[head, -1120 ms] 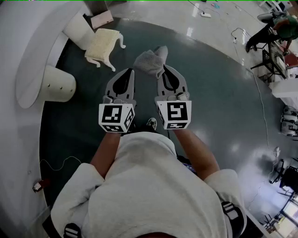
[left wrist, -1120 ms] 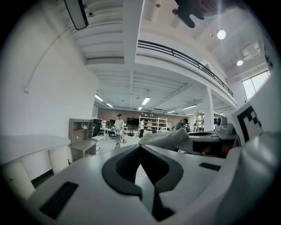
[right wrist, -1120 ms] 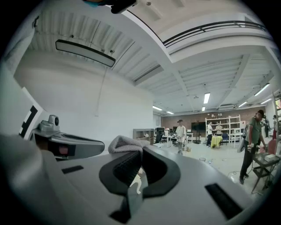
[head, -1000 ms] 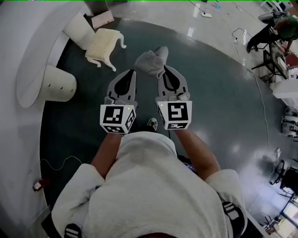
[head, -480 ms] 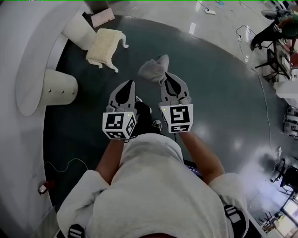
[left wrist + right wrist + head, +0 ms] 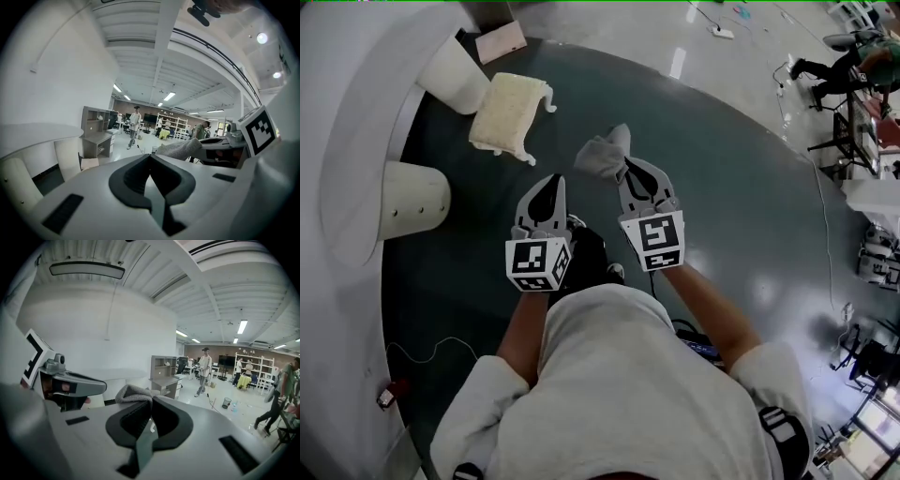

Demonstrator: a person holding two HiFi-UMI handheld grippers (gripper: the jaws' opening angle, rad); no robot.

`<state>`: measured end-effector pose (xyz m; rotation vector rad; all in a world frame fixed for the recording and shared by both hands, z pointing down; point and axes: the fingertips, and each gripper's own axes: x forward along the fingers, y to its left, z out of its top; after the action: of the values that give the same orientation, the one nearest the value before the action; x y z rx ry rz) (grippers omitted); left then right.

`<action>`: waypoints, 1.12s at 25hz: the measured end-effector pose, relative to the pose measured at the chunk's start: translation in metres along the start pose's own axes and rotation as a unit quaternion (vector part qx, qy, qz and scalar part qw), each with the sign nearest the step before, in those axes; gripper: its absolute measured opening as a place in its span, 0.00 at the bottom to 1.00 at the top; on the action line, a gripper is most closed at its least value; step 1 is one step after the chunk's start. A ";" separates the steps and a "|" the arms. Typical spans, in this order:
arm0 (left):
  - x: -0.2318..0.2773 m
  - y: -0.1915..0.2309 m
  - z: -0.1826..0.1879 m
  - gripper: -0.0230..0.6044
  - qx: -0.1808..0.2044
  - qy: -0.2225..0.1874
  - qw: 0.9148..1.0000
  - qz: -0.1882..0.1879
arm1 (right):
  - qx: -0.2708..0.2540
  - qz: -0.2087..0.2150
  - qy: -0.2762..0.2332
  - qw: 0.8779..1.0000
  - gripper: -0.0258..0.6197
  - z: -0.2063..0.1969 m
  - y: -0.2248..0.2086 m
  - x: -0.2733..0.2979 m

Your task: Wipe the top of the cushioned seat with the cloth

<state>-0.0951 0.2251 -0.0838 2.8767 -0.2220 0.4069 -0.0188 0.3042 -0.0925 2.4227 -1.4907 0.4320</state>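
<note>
Head view: right gripper (image 6: pixel 628 167) is pinching the grey cloth (image 6: pixel 602 152); left gripper (image 6: pixel 553 180) is hanging closed, empty. The cushioned seat (image 6: pixel 508 111), well apart, looks not yet wiped.

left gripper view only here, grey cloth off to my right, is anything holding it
Observer: Yes, the right gripper is shut on the cloth, which bunches out past its tips.
Operator: where's the seat, can't find it
Observer: Head view shows the cushioned seat on the dark floor, ahead and left of your left gripper.
Operator: cloth on it yet
Observer: No, it's apart from the seat, dark floor showing between them.
</note>
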 end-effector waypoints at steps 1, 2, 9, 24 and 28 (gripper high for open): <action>0.006 0.012 0.002 0.06 -0.005 -0.001 1.000 0.007 | -0.008 0.006 0.006 1.000 0.06 0.003 0.000 0.012; 0.012 0.025 0.004 0.06 -0.012 -0.002 1.000 0.016 | -0.016 0.012 0.011 1.000 0.06 0.008 0.000 0.023; 0.032 0.111 0.017 0.06 -0.058 -0.013 0.996 0.064 | -0.076 0.052 0.034 0.995 0.06 0.036 0.017 0.102; 0.053 0.171 0.030 0.06 -0.075 0.003 0.993 0.094 | -0.120 0.114 0.099 0.981 0.06 0.036 0.015 0.203; 0.085 0.188 0.023 0.06 -0.090 0.018 0.988 0.121 | -0.140 0.130 0.103 0.976 0.06 0.034 -0.008 0.246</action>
<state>-0.0425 0.0289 -0.0427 2.6710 -0.5734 0.4558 0.0977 0.0943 -0.0300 1.9154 -1.6565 0.4721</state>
